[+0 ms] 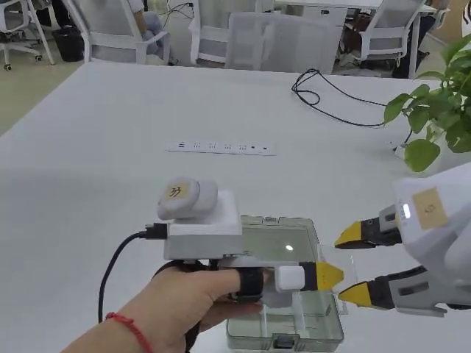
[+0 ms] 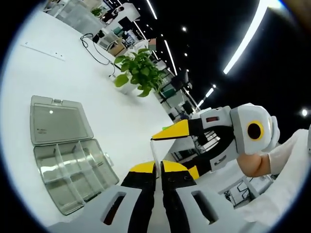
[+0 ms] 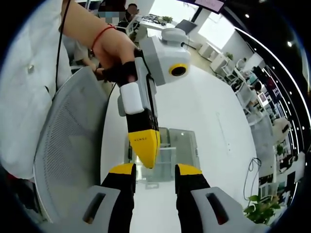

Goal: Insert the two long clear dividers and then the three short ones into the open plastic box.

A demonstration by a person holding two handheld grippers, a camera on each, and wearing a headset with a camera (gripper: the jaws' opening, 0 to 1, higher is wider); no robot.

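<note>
Left tool (image 2: pixel 158 167) pinches a thin clear divider (image 2: pixel 154 150) in near-closed jaws, the right tool (image 2: pixel 182 150) spread open around its far end, above the open box (image 2: pixel 70 191) on the table (image 2: pixel 121 111); seemingly a handover, next calling for a firm pinch and alignment over a slot.
</note>
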